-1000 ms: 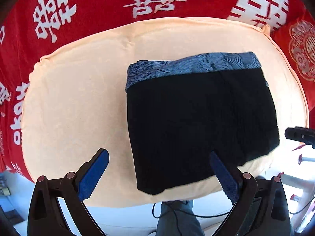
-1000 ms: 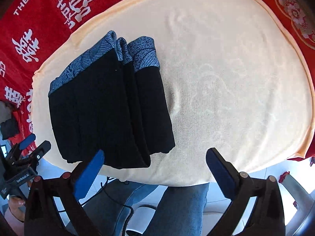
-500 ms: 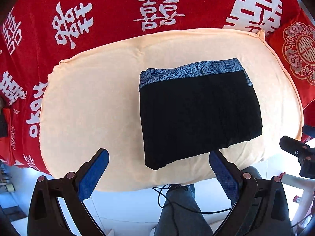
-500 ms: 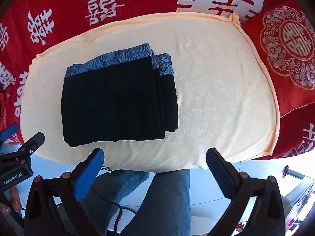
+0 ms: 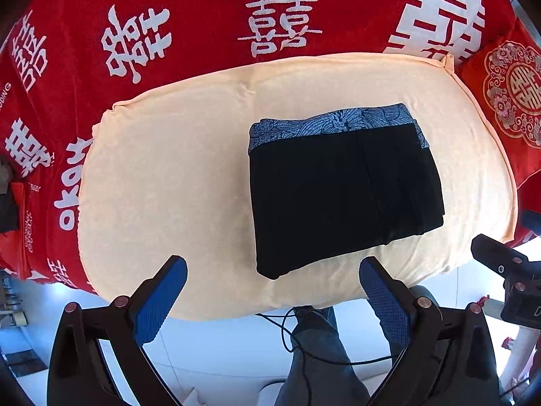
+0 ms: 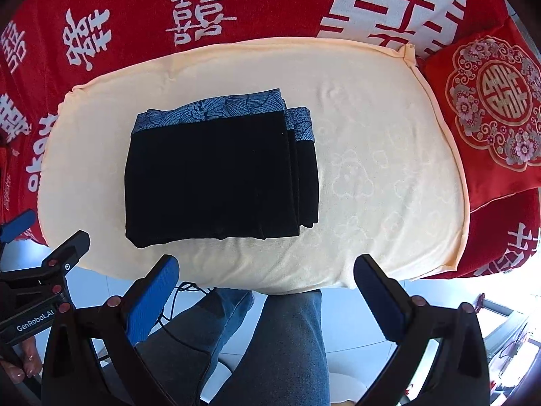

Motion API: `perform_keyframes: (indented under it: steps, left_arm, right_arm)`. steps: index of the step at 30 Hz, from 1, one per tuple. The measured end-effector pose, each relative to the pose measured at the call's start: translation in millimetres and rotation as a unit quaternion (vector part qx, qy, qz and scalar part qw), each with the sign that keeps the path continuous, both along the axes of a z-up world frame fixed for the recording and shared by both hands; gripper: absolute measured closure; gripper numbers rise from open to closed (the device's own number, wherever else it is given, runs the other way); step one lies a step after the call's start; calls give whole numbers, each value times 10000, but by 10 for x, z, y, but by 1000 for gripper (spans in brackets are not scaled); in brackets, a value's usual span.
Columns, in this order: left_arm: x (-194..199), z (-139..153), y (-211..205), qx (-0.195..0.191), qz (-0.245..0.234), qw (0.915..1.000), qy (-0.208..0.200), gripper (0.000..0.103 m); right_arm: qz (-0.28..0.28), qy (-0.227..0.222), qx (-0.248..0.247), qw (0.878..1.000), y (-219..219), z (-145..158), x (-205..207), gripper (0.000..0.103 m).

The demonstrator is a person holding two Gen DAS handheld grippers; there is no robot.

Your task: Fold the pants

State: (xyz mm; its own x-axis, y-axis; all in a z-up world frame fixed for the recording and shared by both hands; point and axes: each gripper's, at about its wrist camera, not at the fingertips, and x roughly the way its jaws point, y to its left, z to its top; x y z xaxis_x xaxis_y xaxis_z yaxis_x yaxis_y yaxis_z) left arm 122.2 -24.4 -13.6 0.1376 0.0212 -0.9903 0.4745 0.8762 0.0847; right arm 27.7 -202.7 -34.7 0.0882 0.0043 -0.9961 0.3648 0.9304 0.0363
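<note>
The black pants [image 5: 341,196] with a blue patterned waistband lie folded into a compact rectangle on a cream towel [image 5: 169,182]. They also show in the right wrist view [image 6: 219,176], left of the towel's [image 6: 382,182] middle. My left gripper [image 5: 272,277] is open and empty, held above and in front of the towel's near edge. My right gripper [image 6: 265,274] is open and empty, also pulled back off the towel's near edge. Neither touches the pants.
A red cloth with white characters [image 5: 169,34] covers the surface under the towel. A red embroidered cushion [image 6: 487,108] lies at the right. The person's jeans-clad legs [image 6: 270,345] and a cable [image 5: 304,338] are below the near edge. The other gripper shows at each view's side [image 6: 40,291].
Both grippers have pulled back and up from the towel, so the pants look smaller and farther away. The pants have stayed folded and still.
</note>
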Motion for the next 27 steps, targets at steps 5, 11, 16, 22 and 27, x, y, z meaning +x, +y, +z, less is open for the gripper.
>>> perform_keyframes:
  steps: [5, 11, 16, 22, 27]
  left_arm:
    - [-17, 4, 6, 51, 21, 10000, -4, 1]
    - [-16, 33, 38, 103, 12, 9999, -72, 1]
    - [-33, 30, 51, 122, -8, 9999, -40, 1]
    - [-33, 47, 81, 112, -27, 9999, -55, 1]
    - [-19, 82, 96, 95, -26, 9999, -107, 1]
  right_arm:
    - [65, 2, -50, 10000, 30, 19, 28, 0]
    - [91, -31, -103, 9999, 50, 57, 29, 0]
    - [90, -29, -136, 9999, 79, 63, 18, 0]
    - [44, -57, -155, 9999, 103, 84, 15, 0]
    - [49, -76, -173, 9998, 111, 100, 21, 0]
